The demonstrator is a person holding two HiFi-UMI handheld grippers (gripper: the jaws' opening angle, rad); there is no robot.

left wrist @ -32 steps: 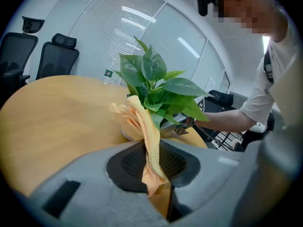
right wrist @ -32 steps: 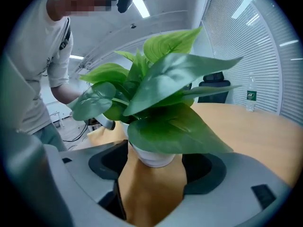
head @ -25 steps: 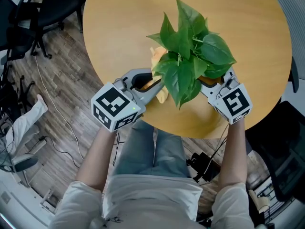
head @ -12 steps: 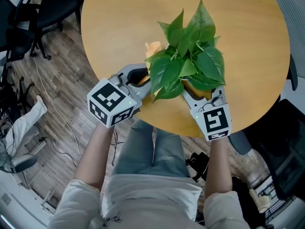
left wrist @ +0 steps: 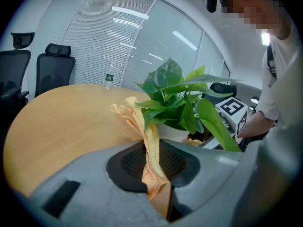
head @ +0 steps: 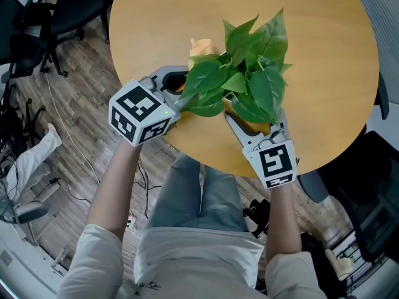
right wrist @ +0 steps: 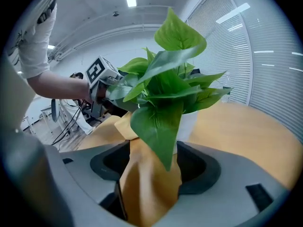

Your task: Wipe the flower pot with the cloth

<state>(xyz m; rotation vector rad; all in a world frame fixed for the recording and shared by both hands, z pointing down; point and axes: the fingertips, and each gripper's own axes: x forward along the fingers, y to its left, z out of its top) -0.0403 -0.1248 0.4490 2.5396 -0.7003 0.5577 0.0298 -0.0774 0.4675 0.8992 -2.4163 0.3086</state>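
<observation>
Seen from the head view, the broad green leaves point(head: 249, 73) hide the white flower pot point(left wrist: 170, 132) and most of the peach-orange cloth point(head: 199, 45). The far clear bottle point(left wrist: 109, 81) is too small to read.

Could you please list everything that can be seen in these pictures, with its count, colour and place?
round light-wood table: one, light brown, in front of the person.
leafy green plant: one, green, over the table between the two grippers.
white flower pot: one, white, under the leaves.
orange-yellow cloth: one as far as can be seen, beside the pot, an end in each gripper.
clear plastic bottle: one, at or beyond the table's far edge.
black office chairs: two, black, behind the table.
left gripper: grey, shut on the cloth.
right gripper: grey, shut on the cloth.
</observation>
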